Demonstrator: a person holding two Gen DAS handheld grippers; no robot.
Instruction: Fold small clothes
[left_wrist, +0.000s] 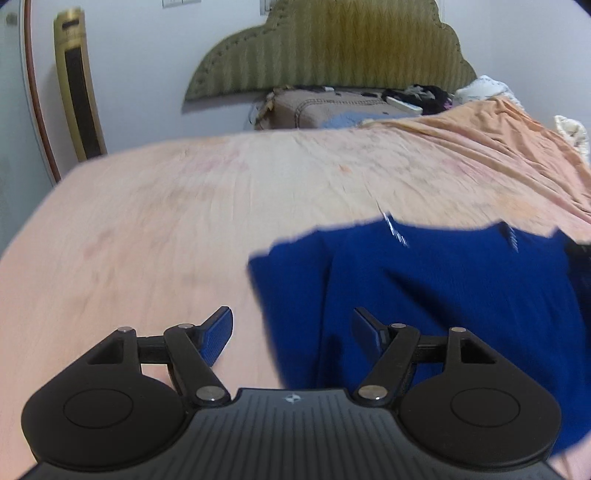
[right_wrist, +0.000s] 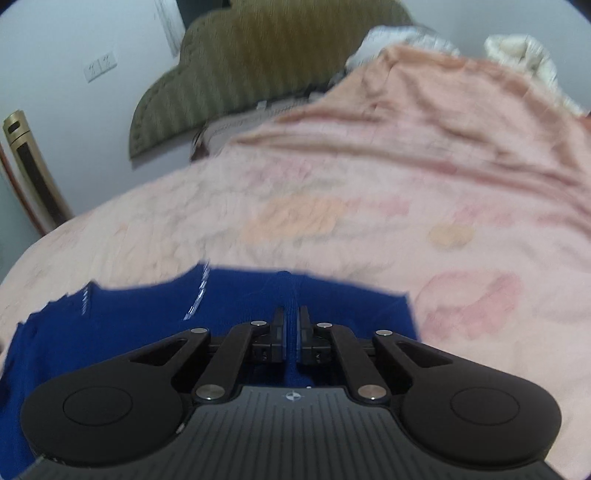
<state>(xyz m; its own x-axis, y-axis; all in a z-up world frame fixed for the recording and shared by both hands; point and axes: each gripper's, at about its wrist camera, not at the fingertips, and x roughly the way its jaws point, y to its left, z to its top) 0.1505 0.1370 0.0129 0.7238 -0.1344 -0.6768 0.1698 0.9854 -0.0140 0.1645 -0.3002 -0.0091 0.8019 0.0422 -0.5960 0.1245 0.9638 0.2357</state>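
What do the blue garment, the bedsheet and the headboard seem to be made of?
Blue garment: soft matte fabric, probably knit; it bunches where the right gripper pinches it. Bedsheet: thin, matte peach cloth, likely cotton, finely wrinkled with faded prints. Headboard: olive upholstery with ribbed stripes and a stitched edge, possibly velvet or corduroy; blur leaves that open.

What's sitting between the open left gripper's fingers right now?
In the left wrist view, left gripper is open; between its fingers lie the blue garment edge and bare pink bedsheet.

garment (left_wrist: 424, 295) on bedsheet (left_wrist: 184, 206), headboard (left_wrist: 332, 48) behind
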